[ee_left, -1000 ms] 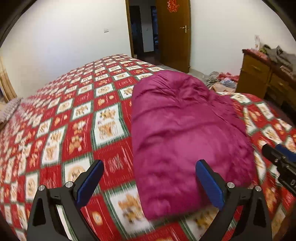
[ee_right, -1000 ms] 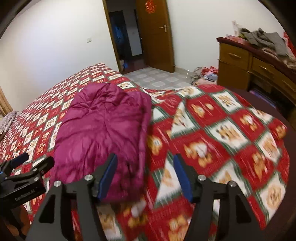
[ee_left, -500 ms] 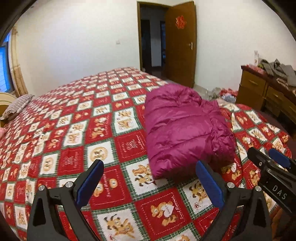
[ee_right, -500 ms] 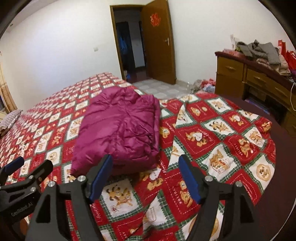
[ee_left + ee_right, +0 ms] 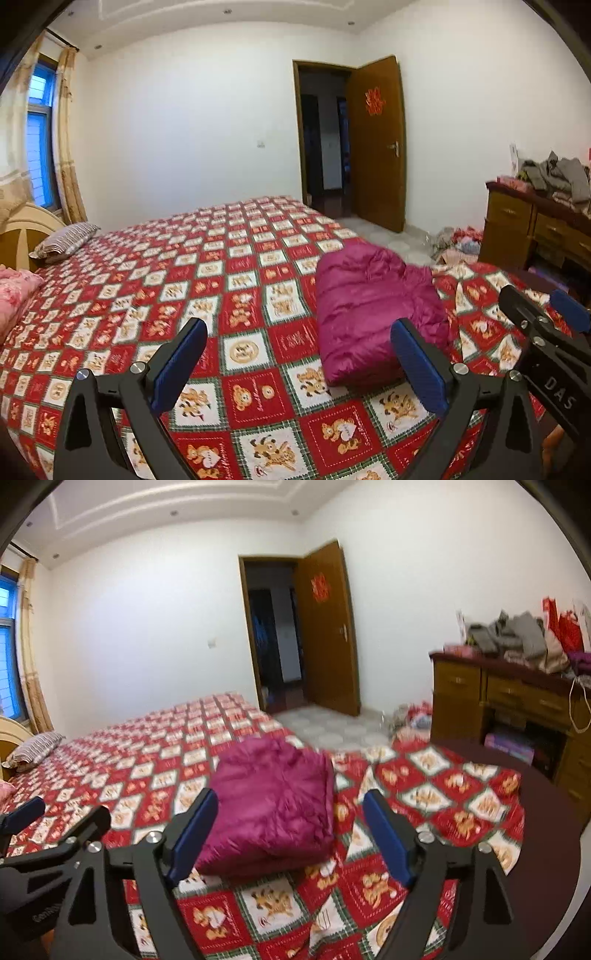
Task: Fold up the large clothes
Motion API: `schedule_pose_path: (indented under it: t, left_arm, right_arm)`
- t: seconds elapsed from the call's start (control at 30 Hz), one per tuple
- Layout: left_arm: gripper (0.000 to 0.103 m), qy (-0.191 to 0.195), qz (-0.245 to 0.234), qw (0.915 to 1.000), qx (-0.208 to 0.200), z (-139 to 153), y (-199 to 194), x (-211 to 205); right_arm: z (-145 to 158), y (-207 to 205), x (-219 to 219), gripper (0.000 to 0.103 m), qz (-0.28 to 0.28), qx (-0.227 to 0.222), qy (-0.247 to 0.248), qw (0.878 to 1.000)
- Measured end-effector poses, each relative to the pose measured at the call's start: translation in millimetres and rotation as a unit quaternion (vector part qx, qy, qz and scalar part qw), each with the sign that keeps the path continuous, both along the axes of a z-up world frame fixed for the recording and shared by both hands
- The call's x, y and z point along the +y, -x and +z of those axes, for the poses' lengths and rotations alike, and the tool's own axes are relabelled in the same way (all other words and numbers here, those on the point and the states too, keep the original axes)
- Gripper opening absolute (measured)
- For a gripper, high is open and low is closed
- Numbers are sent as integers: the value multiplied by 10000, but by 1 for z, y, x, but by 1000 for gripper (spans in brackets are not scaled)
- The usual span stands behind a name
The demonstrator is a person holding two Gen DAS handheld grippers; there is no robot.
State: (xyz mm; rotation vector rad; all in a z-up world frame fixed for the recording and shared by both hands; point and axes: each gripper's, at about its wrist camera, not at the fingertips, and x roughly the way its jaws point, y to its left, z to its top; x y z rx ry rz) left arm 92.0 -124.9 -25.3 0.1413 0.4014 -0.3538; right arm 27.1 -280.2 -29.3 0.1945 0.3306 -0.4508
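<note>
OK, largest first: the bed (image 5: 110, 295) fills most of both views, covered by a red, white and green checked bedspread (image 5: 243, 350) with cartoon animal squares. Its near corner hangs rumpled over the edge in the right wrist view.

The folded magenta puffer jacket (image 5: 369, 314) lies on the bedspread near the foot-side corner, a compact, roughly rectangular bundle, flat on the bed. Nothing touches it.

A wooden dresser (image 5: 498, 694) stands against the right wall with a heap of grey clothes (image 5: 517, 631) and red bags on top. A brown door (image 5: 376, 147) stands open in the far wall. More clothes (image 5: 458, 243) lie on the floor between bed and dresser. A striped pillow (image 5: 66, 240) sits at the headboard end, and a pink quilt edge shows at far left.

The left gripper (image 5: 299, 365) has its jaws wide apart with nothing between the blue pads, held above the bedspread, short of the jacket's near edge.

The right gripper (image 5: 291, 838) has its jaws wide too. They've just been opening further and hold nothing. The jacket only shows through the gap, well beyond the pads. Each gripper shows at the edge of the other's view, side by side.
</note>
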Motion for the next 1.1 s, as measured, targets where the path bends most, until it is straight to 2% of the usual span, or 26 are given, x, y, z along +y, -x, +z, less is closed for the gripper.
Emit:
schedule_pose_path:
  t: [0.27, 0.5, 0.53, 0.6, 0.8, 1.1]
  left_arm:
    - [100, 102, 120, 9992, -357, 29, 14, 9]
    - [100, 210, 235, 9985, -459, 41, 19, 12]
    - [100, 226, 257, 9984, -461, 41, 20, 12]
    - [100, 273, 260, 9983, -442, 43, 21, 11]
    - [100, 187, 203, 9983, -521, 49, 28, 7]
    - [100, 203, 244, 9973, -657, 55, 36, 12]
  right_arm:
    - [30, 5, 10, 89, 105, -464, 345, 9983]
    - [49, -1, 13, 89, 434, -417, 905, 9941]
    - [50, 3, 12, 92, 451, -429, 931, 9937]
    - [49, 9, 9, 96, 471, -442, 890, 9939]
    - [47, 16, -11, 96, 382, -559, 505, 9964]
    - [56, 29, -7, 96, 324, -956, 535, 9935]
